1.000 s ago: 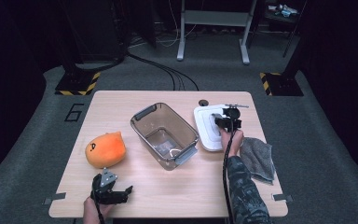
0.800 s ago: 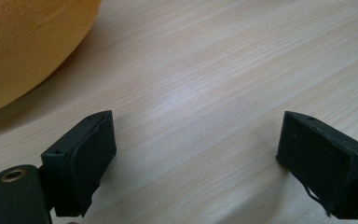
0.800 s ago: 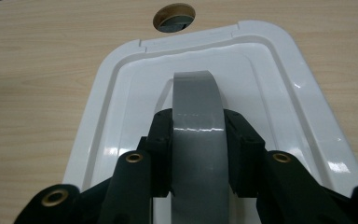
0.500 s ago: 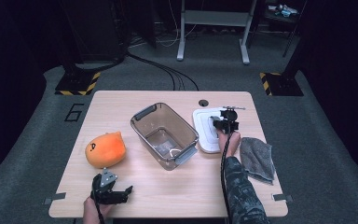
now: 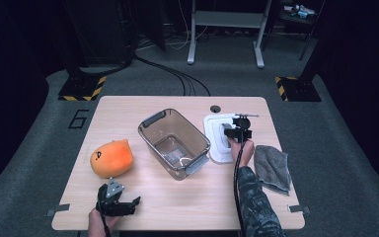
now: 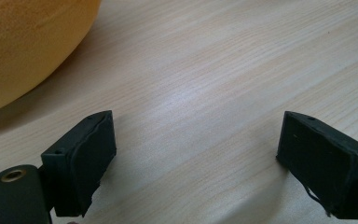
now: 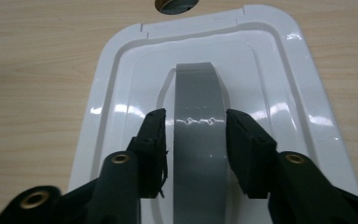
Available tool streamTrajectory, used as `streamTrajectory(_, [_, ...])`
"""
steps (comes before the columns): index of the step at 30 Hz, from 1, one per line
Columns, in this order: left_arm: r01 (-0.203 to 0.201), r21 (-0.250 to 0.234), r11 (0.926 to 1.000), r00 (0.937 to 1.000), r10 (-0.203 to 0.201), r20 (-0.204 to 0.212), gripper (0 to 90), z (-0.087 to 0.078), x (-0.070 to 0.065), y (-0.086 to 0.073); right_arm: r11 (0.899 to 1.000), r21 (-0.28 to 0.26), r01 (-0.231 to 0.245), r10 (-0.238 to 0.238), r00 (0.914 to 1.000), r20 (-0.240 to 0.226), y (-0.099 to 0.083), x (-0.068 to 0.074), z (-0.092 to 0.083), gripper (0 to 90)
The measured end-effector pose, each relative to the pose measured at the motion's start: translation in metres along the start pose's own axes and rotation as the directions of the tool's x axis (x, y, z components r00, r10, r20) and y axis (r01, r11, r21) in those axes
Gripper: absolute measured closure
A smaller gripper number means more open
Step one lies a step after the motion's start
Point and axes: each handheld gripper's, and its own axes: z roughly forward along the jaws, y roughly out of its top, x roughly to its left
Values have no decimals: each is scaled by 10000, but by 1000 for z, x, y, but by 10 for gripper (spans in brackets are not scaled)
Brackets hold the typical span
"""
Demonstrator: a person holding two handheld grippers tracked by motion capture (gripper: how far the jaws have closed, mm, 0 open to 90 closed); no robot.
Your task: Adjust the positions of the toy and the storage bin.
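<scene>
Right gripper (image 7: 193, 140): held over the white glossy plastic container lid (image 7: 112, 112), its jaws straddling the lid's grey raised handle strip (image 7: 198, 135), which runs straight between them and on ahead of the tips.
Right jaws: they have just been opening; a thin gap shows on each side of the strip, so the pads are apart from it and not pressing, with the strip between them.
White lid: lies flat on the light wooden worktop (image 5: 286, 197) under the right jaws; in the high view it (image 5: 216, 140) sits just beside the clear plastic storage bin with grey handles (image 5: 173, 143).
Round hole in the worktop (image 7: 175, 4): beyond the far edge of the lid, straight ahead of the right jaws.
Grey folded cloth (image 5: 272, 168): on the worktop near the right forearm, behind the right jaws and off to the side.
Left gripper (image 6: 196, 158): low over bare worktop at the near edge, in the high view (image 5: 116, 202) well apart from the lid.
Left jaws: wide apart, only wood grain between them.
Orange rounded plush toy (image 6: 23, 46): ahead of the left jaws and off to their left, near but not touching; in the high view (image 5: 111, 158) it rests on the worktop beside the bin.
</scene>
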Motion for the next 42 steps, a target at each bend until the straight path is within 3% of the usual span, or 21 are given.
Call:
streamTrajectory(11, [20, 27, 10000, 10000, -21, 67, 110, 0, 0, 0, 9973, -100, 731, -735, 9963, -444, -4, 3, -25, 290])
streamTrajectory(19, [5, 84, 10000, 10000, -6, 88, 110, -1, 0, 0, 9872, -519, 1506, -1544, 9849, -783, -17, 8, -49, 176])
streamTrajectory(29, [-5, 32, 10000, 10000, 5, 31, 110, 0, 0, 0, 9722, -743, 2219, -2276, 9704, -803, -43, 14, -71, 142])
streamTrajectory(42, [11, 54, 10000, 10000, -11, 46, 110, 0, 0, 0, 9564, -714, 2831, -2886, 9535, -863, -85, 16, -83, 106])
